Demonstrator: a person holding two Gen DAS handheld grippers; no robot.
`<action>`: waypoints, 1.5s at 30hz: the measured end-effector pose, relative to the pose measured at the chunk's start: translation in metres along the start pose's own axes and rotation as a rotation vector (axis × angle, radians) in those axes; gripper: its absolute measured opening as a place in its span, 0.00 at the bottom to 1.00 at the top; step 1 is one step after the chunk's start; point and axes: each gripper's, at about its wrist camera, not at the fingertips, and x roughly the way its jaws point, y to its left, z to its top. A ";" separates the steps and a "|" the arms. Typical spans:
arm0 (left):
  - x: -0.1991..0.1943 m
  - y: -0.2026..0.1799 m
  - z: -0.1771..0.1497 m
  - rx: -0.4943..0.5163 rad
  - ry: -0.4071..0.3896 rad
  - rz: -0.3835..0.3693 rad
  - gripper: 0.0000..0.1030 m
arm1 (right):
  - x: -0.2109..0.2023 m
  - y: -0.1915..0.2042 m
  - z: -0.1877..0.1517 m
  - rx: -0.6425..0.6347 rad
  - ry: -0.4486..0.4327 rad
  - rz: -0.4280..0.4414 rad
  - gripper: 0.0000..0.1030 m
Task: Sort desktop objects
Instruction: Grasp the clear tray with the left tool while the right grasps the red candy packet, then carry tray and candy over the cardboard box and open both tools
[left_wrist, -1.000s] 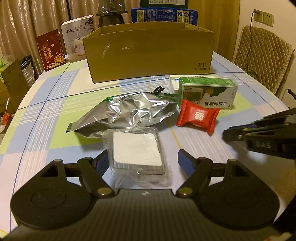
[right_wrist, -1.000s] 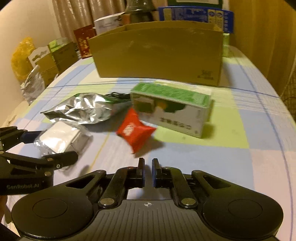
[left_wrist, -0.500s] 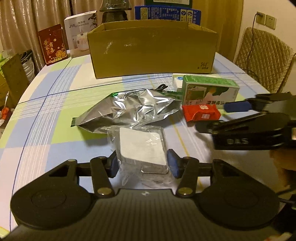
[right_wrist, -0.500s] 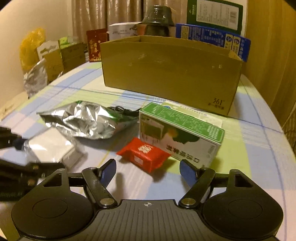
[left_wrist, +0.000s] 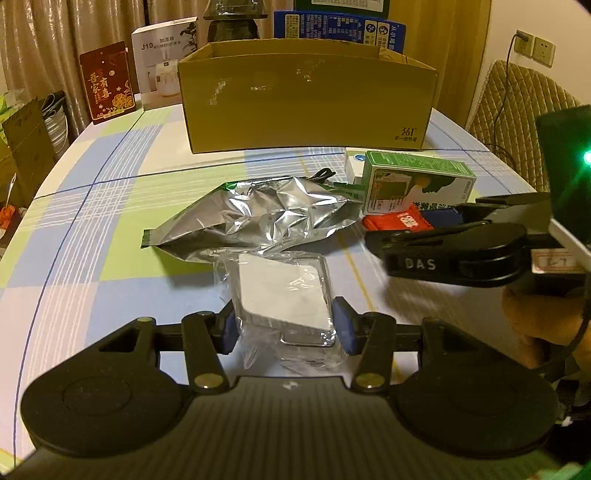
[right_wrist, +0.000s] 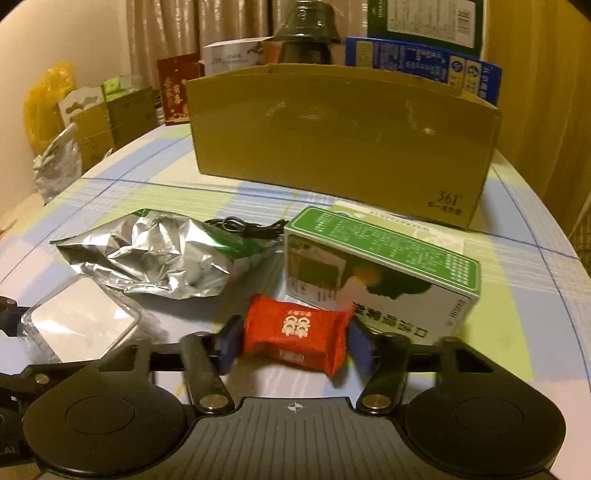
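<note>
Bench (left_wrist: 74, 236): checked cloth in blue, green and white.
Cardboard box (left_wrist: 306, 99): open-topped, brown, at the far side.
Foil bag (left_wrist: 266, 218): crumpled silver, lying flat at mid-bench.
Green carton (right_wrist: 380, 273): just behind the candy.
White pad (left_wrist: 282, 293): square, in clear wrap — left hand-held gripper (left_wrist: 284, 328) closed on its sides.
Red candy (right_wrist: 295, 330): small wrapped packet — right hand-held gripper (right_wrist: 293, 343) pads touching both ends.

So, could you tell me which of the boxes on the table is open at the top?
The large brown cardboard box at the back; the green-and-white carton lying before it is closed.
</note>
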 end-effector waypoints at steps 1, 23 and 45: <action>0.000 0.000 0.000 -0.001 0.000 0.000 0.44 | -0.002 -0.001 0.000 0.006 -0.002 0.003 0.42; -0.016 -0.008 0.007 -0.019 -0.056 -0.056 0.39 | -0.047 -0.014 0.000 0.056 -0.028 0.003 0.39; -0.038 -0.019 0.076 -0.031 -0.194 -0.091 0.39 | -0.077 -0.024 0.055 0.018 -0.148 -0.027 0.39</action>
